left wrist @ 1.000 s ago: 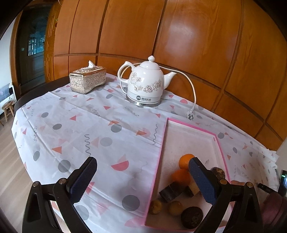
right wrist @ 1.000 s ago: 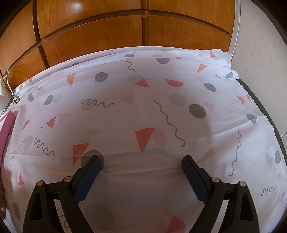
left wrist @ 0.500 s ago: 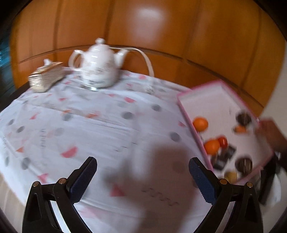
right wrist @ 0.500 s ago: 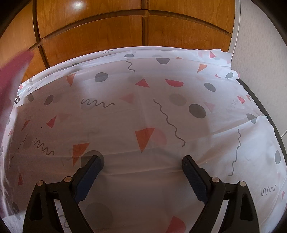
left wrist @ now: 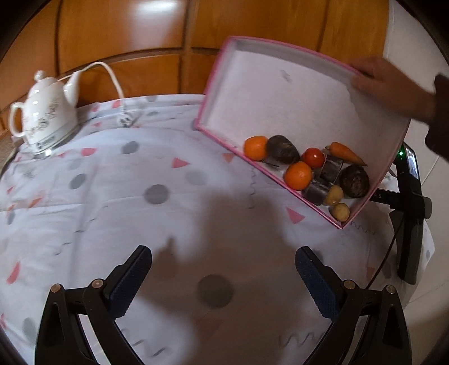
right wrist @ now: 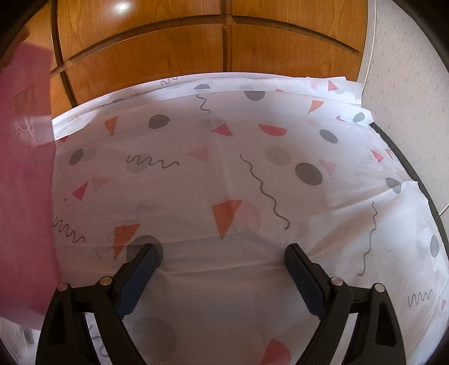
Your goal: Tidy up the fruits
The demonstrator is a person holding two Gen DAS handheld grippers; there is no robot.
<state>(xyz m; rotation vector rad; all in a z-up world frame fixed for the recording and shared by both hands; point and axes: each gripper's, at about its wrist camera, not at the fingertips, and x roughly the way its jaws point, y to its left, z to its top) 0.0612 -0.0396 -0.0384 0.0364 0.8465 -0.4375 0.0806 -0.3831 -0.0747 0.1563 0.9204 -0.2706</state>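
At 2 o'clock we see a hand [left wrist: 393, 84] holding the pink tray [left wrist: 280, 84] tilted, produce piled in its low corner. Left gripper [left wrist: 223, 269] jaws spread, empty, at 6 o'clock.

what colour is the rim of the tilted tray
Pink, around a white inside; the tray shows best in the left wrist view.

Soft daylight, glare shining on wood panels [left wrist: 157, 22], broad shadow falling across tablecloth [left wrist: 196, 224], tray [right wrist: 22, 168] smearing with blur, fisheye edges bending, corners darkening.
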